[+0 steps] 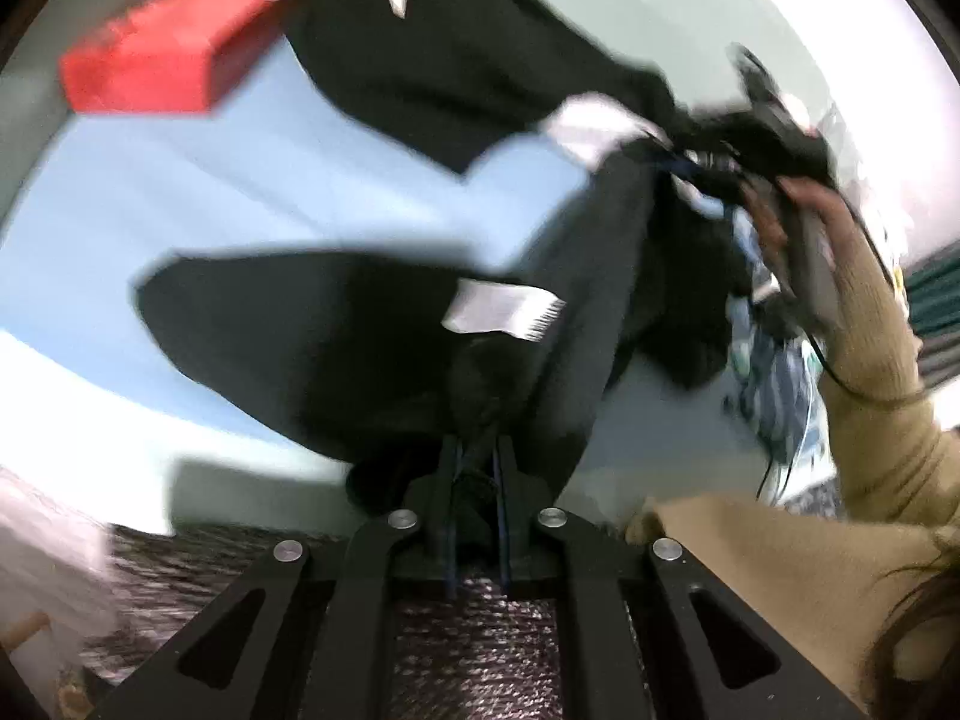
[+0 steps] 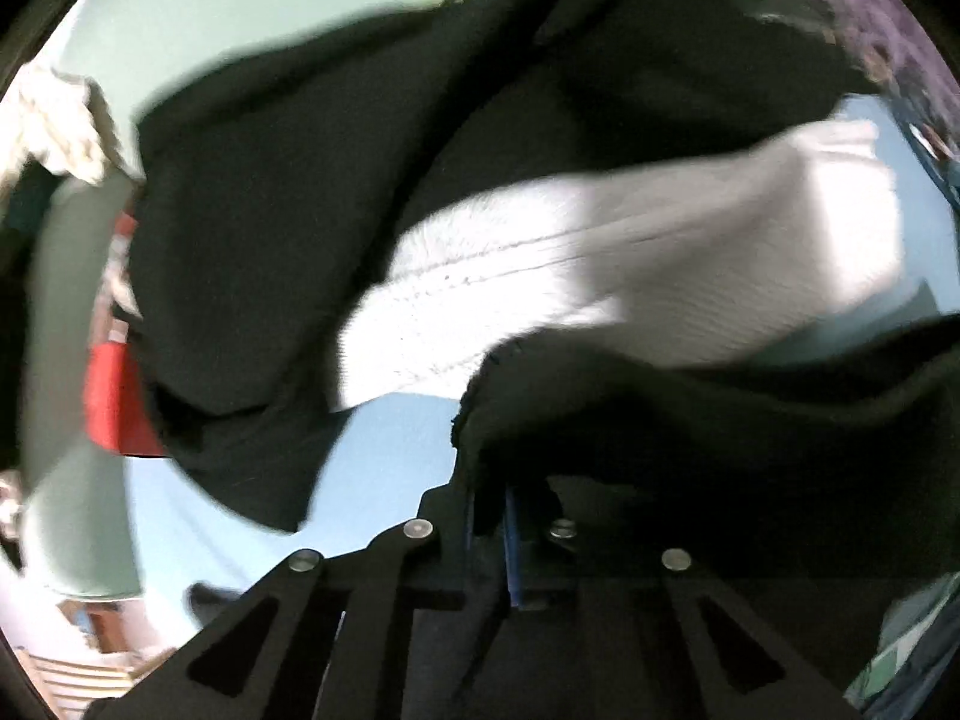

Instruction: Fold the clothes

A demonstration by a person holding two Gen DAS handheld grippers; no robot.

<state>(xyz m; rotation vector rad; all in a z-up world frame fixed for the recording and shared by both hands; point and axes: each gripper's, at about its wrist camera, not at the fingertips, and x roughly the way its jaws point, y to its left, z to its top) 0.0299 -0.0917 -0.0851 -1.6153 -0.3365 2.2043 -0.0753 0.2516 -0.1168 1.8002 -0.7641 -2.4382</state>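
Observation:
A black garment (image 1: 336,324) with white labels hangs in the air between my two grippers, above a light blue bed sheet (image 1: 198,192). My left gripper (image 1: 477,456) is shut on a bunched edge of it. In the left wrist view my right gripper (image 1: 720,162) is seen at the far right, held by a hand in a tan sleeve, pinching the other end. In the right wrist view my right gripper (image 2: 489,480) is shut on black cloth (image 2: 270,228); a white inner panel (image 2: 600,264) of the garment shows just beyond. The frames are motion-blurred.
A red box (image 1: 162,60) lies on the bed at the far left, also in the right wrist view (image 2: 111,396). A patterned blue and white cloth (image 1: 774,378) sits at the right. A pale green wall (image 2: 270,0) stands behind.

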